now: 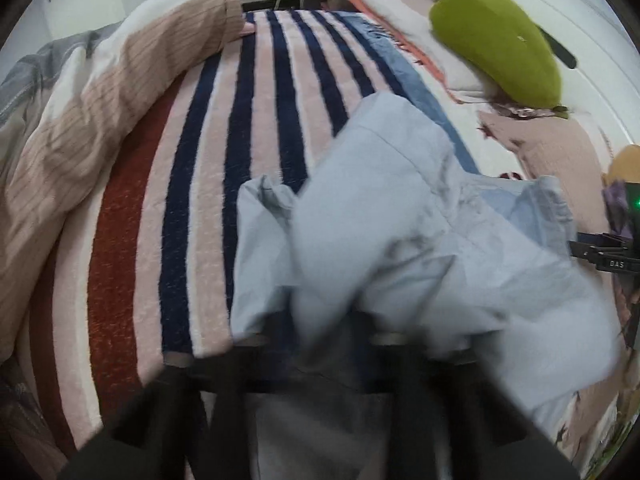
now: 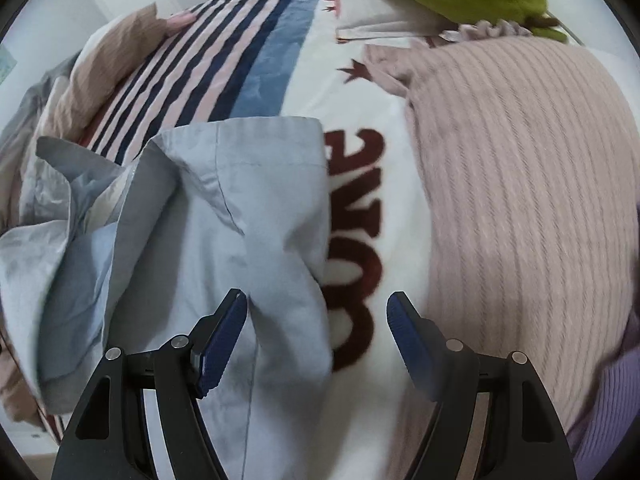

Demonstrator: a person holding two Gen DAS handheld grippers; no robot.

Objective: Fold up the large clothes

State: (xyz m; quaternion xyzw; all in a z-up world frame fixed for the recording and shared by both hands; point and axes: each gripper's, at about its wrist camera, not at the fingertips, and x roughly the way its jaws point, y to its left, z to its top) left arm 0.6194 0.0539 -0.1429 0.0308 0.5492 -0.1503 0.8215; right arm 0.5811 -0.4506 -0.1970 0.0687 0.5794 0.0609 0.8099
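A light blue shirt (image 1: 400,220) lies crumpled on the striped blanket (image 1: 240,140). In the left wrist view it drapes over my left gripper (image 1: 324,344), whose fingers are blurred and mostly hidden under the cloth, so I cannot tell their state. In the right wrist view the shirt (image 2: 224,220) spreads flat with a sleeve-like strip running between the fingers. My right gripper (image 2: 316,332) is open, its left blue pad (image 2: 224,340) resting on the shirt and its right pad (image 2: 412,344) over the white blanket.
A pink ribbed sweater (image 2: 520,200) lies to the right. A beige ribbed garment (image 1: 100,120) lies at the left. A green cushion (image 1: 500,44) sits at the far right. The white blanket carries dark red letters (image 2: 360,240).
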